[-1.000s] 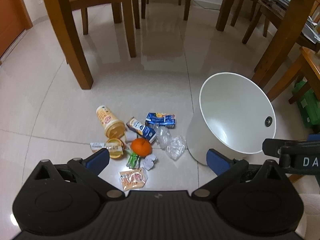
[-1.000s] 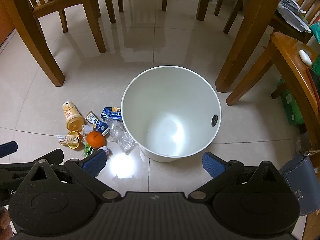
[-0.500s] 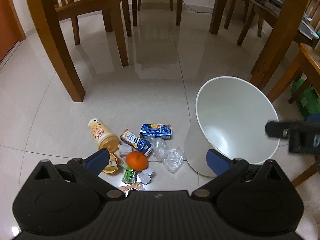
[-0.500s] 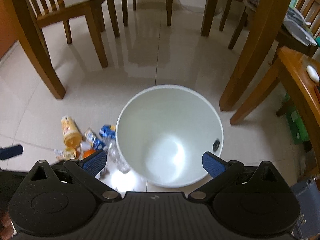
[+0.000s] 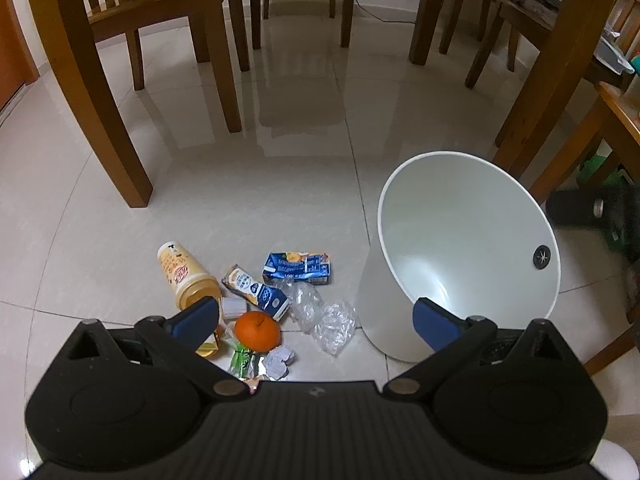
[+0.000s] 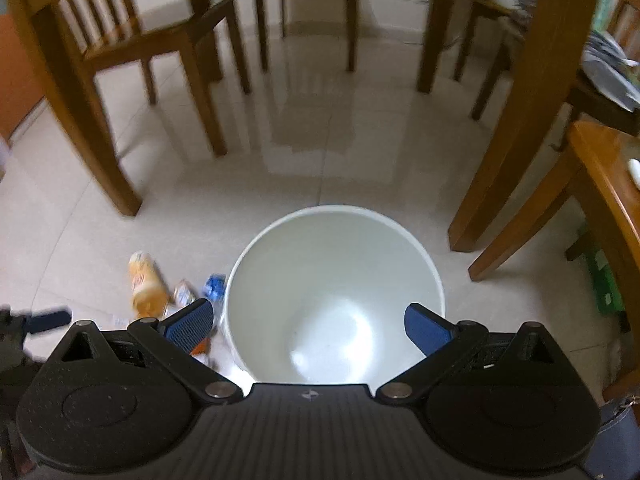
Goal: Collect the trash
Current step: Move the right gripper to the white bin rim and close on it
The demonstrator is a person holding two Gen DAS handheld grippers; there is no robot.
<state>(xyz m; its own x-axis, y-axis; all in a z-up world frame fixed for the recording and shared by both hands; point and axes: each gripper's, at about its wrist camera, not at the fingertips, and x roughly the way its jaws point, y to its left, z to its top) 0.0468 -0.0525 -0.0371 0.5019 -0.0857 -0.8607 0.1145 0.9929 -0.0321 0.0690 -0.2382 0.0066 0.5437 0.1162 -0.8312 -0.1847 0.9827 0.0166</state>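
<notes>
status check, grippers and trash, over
Left gripper open, empty. Right gripper open over the empty white bin. Trash pile on floor beside bin, path unobstructed.

On the floor I count 1 white bin (image 5: 460, 216), standing open. Beside it lies the litter: 1 yellow cup (image 5: 186, 276) on its side, 2 blue-and-white cartons (image 5: 297, 267) (image 5: 256, 291), 1 orange (image 5: 257, 331), 1 wad of clear plastic (image 5: 324, 318), 1 crumpled paper ball (image 5: 279, 361), 1 green wrapper (image 5: 241, 359) and 1 small white box (image 5: 233, 307). More scraps sit half hidden, so I cannot count those. At least 3 wooden chairs (image 5: 160, 12) stand around.
</notes>
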